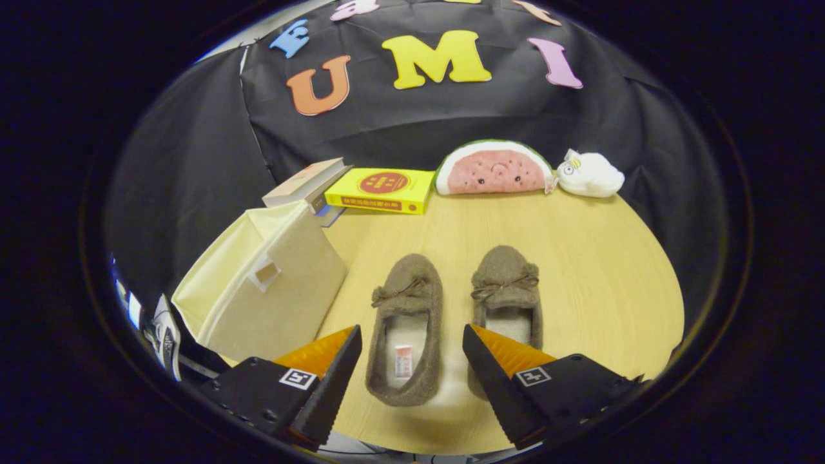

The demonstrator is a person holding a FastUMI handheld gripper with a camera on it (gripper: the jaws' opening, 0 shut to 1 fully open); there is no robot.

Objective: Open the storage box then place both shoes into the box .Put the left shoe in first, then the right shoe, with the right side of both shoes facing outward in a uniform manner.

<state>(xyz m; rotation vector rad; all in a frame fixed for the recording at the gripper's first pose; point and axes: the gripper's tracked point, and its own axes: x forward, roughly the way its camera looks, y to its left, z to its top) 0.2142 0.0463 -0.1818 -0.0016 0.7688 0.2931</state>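
The hand-held gripper [411, 348] is spread wide, holding nothing, its fingers flanking the heel of the left brown fuzzy slipper [405, 325]. The matching right slipper [507, 290] lies just beside it on the round wooden bench [593, 270]. The cream fabric storage box [264, 283] stands left, tilted.

A light wood-grain table [580, 258] fills the middle ground, its far edge curving from nine o'clock round to three. Black cloth [193, 161] hangs as the booth's wall behind it, creased and folded, with a seam running down at about eleven o'clock. Along the table's far edge, at twelve o'clock, lie a yellow book [380, 190] and, beside it toward eleven, a tilted pale book [306, 182]; toward one o'clock sit a watermelon-slice cushion [493, 169] and a small white plush toy [590, 174]. Light falls evenly, with soft shadows.
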